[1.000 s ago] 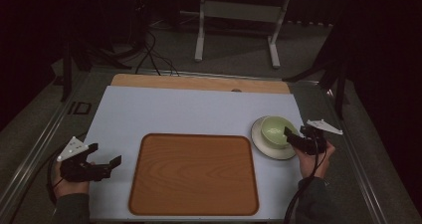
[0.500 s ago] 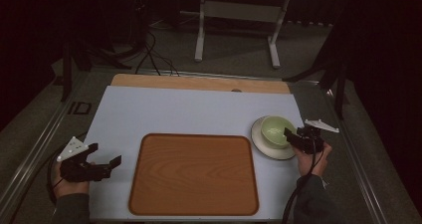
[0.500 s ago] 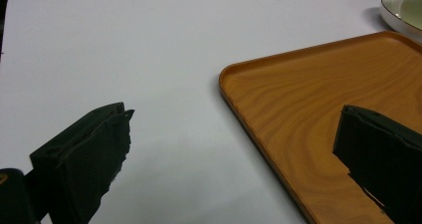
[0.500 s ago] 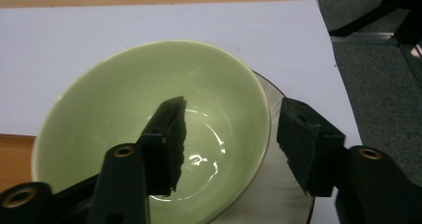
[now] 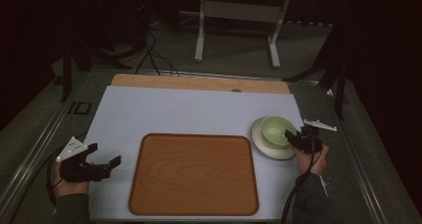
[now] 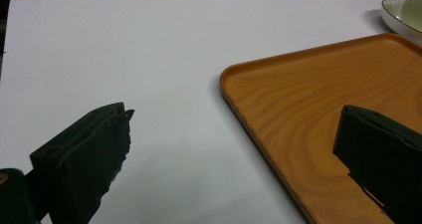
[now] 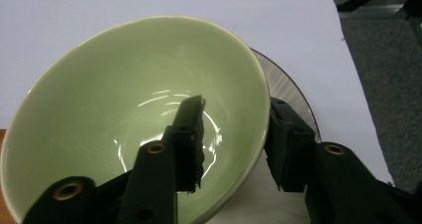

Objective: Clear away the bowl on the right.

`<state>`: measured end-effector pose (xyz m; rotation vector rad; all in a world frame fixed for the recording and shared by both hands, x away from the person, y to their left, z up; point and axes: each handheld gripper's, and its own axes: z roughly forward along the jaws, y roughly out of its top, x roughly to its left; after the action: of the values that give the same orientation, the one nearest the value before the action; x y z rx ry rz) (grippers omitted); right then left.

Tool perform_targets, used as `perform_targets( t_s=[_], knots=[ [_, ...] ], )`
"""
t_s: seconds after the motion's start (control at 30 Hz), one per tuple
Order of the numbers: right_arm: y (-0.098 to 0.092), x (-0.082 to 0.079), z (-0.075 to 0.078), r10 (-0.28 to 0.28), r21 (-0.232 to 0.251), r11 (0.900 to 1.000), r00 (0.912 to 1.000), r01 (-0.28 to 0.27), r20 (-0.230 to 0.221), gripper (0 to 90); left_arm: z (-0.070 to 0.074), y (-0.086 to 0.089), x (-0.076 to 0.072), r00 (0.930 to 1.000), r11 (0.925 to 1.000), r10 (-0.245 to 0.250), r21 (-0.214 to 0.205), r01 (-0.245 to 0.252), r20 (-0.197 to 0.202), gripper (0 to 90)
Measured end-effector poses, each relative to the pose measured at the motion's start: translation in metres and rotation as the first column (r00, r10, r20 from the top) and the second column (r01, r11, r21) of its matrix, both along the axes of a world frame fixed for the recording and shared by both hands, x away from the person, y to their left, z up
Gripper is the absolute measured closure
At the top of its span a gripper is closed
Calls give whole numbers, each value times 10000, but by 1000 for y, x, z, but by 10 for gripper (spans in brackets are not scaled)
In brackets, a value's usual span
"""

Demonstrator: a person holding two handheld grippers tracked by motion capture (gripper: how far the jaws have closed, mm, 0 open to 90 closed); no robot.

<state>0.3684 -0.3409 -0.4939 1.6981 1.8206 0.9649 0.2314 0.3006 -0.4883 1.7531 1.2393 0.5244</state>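
Observation:
A pale green bowl (image 5: pixel 272 130) stands on a white plate (image 5: pixel 278 152) at the table's right side. My right gripper (image 5: pixel 293 136) reaches it from the right. In the right gripper view the bowl (image 7: pixel 124 84) has one jaw inside it and the other outside its rim, over the plate (image 7: pixel 293 94). The jaws have just been closing with the bowl's wall between them, and a gap still shows at the inner jaw. My left gripper (image 5: pixel 106 153) rests open and empty at the front left, beside the wooden tray (image 5: pixel 194 174).
The tray (image 6: pixel 308 94) lies in the middle front of the white table top (image 5: pixel 189 109). A wooden strip (image 5: pixel 199 83) runs along the far edge. Beyond it are cables (image 5: pixel 149 55) and a metal stand (image 5: pixel 236 15) on the floor.
The right gripper's jaws have narrowed around the bowl's rim, with the hand barely shifting. The left hand and gripper have not moved.

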Motion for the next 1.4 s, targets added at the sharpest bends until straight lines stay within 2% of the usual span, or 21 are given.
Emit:
perform_targets(
  t_s=[0.13,0.37,0.53,0.7,0.8,0.97,1.4],
  knots=[
    [-3,2,-1,-85,230,9997,9995,93,-312,679,0,-1,0,10000,10000,-16,18,16,-1,16],
    [0,7,-6,-214,286,9993,9961,239,-858,693,0,0,0,10000,10000,-28,16,28,-4,16],
    [1,9,-6,-382,368,9984,9927,426,-1143,777,0,0,-1,10000,10000,-35,21,35,1,16],
    [-1,9,-8,-333,833,9956,9923,435,-1197,820,0,0,-1,10000,10000,-31,19,31,-4,16],
    [0,10,-7,-370,692,9965,9915,459,-1248,824,0,0,0,10000,10000,-40,25,40,-10,16],
    [0,10,-6,-549,745,9951,9892,655,-1360,830,0,0,0,10000,10000,-37,13,37,-17,16],
    [-4,7,-7,-704,1277,9880,9890,872,-1302,833,0,0,0,10000,10000,-62,-34,62,-20,18]
  ],
)
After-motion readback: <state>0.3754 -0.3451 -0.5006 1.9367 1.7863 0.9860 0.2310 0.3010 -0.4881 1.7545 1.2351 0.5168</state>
